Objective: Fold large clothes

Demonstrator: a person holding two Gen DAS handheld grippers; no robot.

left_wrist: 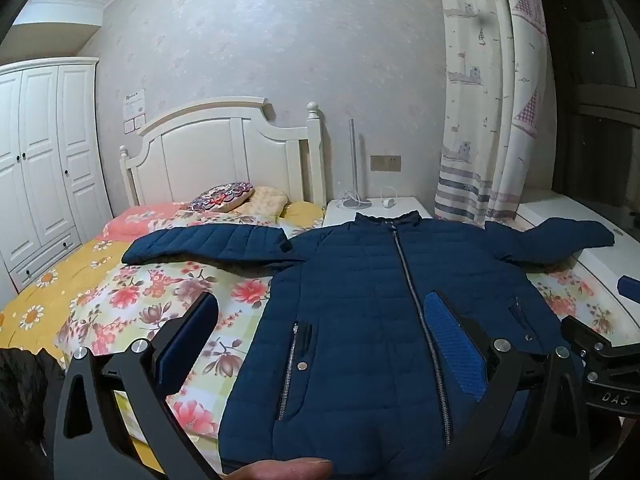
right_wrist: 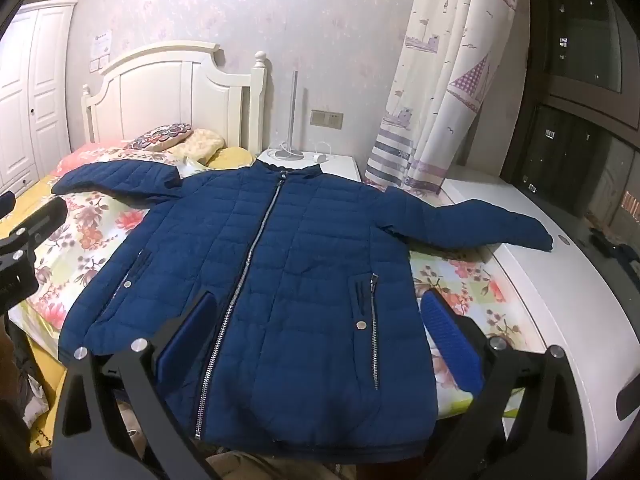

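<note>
Risk first — puffy jacket (right_wrist: pixel 280 264) slippery, thick; thin pinch at hem may slip, and far sleeve at 2 o'clock hangs over bed (right_wrist: pixel 460 280) edge, can drag. Left gripper (left_wrist: pixel 320 344) spread wide, holding nothing, above hem at 6 o'clock. Right gripper (right_wrist: pixel 320 340) the same — spread, empty. Jacket flat, zipped, collar at 12 o'clock.

Dim indoor light, cool cast, soft from overhead; no hard shadows. Strong fisheye bending with black vignette at corners in both views. Wall (left_wrist: pixel 260 40) looks grainy (low-light noise). Window (right_wrist: pixel 580 80) is dark with small light specks. Near black gripper frames are slightly soft; the mid-scene is sharp.
</note>
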